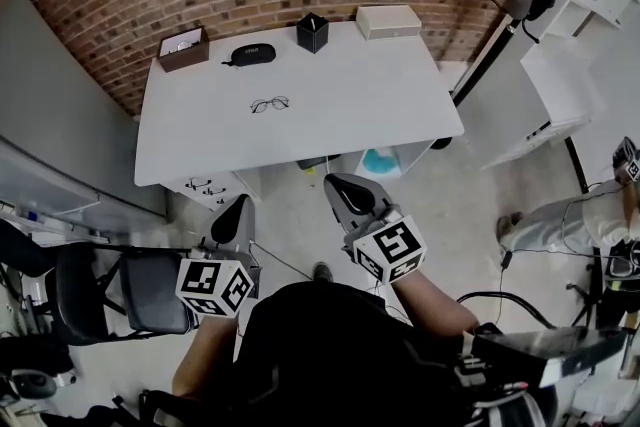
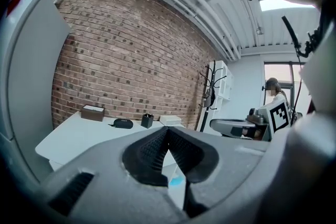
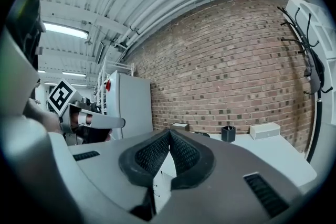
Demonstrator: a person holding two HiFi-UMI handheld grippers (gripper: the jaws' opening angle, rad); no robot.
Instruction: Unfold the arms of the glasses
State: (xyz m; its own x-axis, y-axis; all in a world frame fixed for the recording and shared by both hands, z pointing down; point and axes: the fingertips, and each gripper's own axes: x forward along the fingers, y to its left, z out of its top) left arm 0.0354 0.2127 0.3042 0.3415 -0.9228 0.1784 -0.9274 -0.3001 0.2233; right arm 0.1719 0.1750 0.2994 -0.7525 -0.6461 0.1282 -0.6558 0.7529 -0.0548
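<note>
The glasses [image 1: 269,104] are laid alone on the tabletop [image 1: 380,85], reachable from both sides. The left gripper [image 1: 234,215] and right gripper [image 1: 347,192] are carried with jaws together and empty, well short of the glasses, presumably for the approach.

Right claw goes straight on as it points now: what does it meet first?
Likely the white rectangular table's near edge; the right claw may instead pass just over the top, height is unclear. The thin wire-framed glasses lie further along roughly that line.

No readable text. Black case [image 1: 253,54] on the tabletop [image 1: 400,95] has a white mark, too small to read; left gripper [image 1: 237,213] and right gripper [image 1: 345,190] cubes carry only square markers
</note>
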